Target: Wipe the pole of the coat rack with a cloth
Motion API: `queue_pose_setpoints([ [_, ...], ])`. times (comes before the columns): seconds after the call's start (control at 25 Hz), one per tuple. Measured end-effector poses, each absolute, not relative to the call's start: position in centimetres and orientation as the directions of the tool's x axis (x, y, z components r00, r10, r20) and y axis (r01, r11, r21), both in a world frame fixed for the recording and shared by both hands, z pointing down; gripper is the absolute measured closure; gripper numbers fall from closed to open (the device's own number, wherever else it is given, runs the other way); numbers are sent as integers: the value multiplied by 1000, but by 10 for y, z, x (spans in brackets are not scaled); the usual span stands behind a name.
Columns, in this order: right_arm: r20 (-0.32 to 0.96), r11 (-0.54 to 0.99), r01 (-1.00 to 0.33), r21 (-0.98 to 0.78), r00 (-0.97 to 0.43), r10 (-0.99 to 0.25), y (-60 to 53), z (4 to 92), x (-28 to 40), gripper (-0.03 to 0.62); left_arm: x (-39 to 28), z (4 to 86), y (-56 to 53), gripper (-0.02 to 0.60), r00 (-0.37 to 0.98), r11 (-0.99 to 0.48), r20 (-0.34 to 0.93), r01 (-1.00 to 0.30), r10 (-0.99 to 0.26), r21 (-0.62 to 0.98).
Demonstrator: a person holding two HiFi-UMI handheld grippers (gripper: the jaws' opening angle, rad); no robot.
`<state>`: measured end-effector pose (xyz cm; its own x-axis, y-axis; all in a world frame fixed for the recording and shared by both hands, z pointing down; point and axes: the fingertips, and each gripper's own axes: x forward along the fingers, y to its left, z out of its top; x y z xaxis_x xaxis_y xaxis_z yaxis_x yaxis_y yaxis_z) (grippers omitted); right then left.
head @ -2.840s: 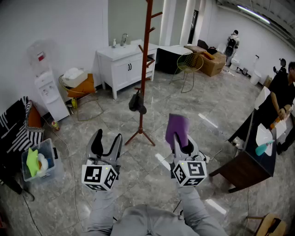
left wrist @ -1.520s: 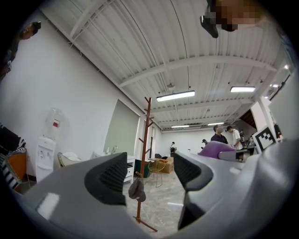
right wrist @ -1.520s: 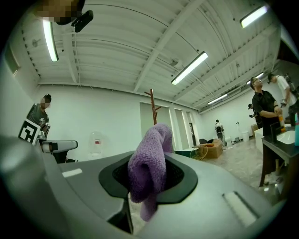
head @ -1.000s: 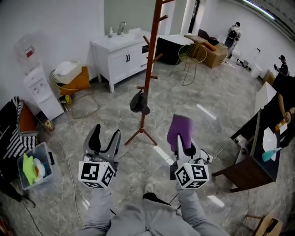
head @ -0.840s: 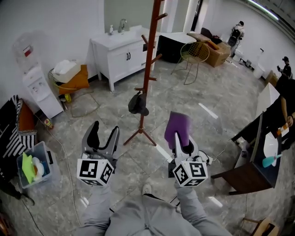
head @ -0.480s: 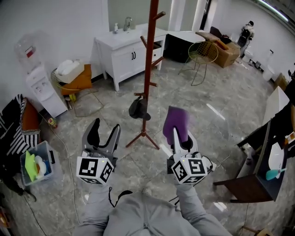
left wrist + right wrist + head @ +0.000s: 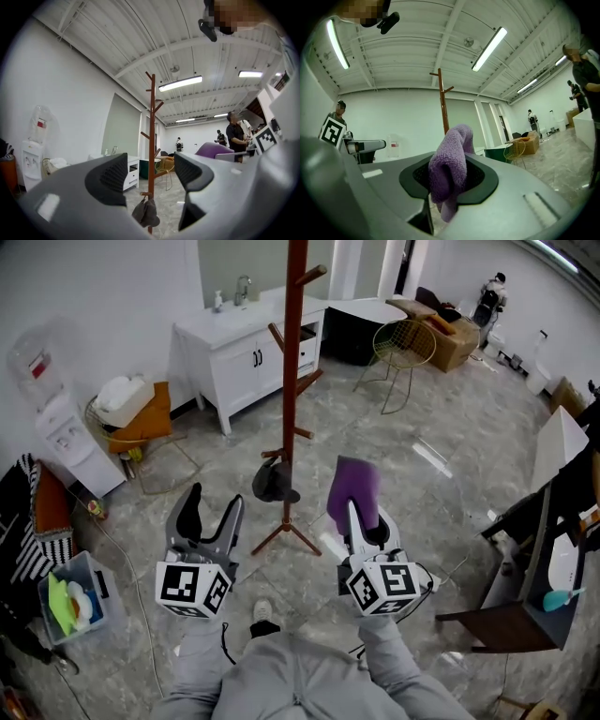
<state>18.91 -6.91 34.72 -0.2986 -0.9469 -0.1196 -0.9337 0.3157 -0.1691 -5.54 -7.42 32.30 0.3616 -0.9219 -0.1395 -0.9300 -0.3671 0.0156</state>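
The coat rack is a tall red-brown wooden pole with pegs, standing on splayed feet straight ahead of me; a dark cap hangs on a low peg. My right gripper is shut on a purple cloth, just right of the pole's base and apart from it. The cloth fills the jaws in the right gripper view, with the pole behind. My left gripper stands open with nothing between its fingers, left of the base. Through its jaws the pole and cap show.
A white sink cabinet stands behind the rack, a wire chair to its right. A water dispenser and a plastic bin are at the left. A dark table stands at the right. People stand far off.
I have stepped closer: the coat rack has grown larger and nearer between the two grippers. Both grippers keep their pose; the cloth stays held in the right one.
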Motion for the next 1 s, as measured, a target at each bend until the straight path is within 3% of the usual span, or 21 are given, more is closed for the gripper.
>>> queue_pose_setpoints([
  [0.2,-150,279,-954,-111,-262,-953,-112,324,182,508,-62,317,-126,244,407,-415,-155,-909,-900,24],
  [0.64,-357,138,-986,95,-163,-920,-221,207,147,508,-127,320,-208,244,433,-446,-171,-894,-885,45],
  [1.0,-445,-71,-906,418,-136,-885,-267,139,97,508,-164,325,-248,244,438,-452,-163,-890,-884,64],
])
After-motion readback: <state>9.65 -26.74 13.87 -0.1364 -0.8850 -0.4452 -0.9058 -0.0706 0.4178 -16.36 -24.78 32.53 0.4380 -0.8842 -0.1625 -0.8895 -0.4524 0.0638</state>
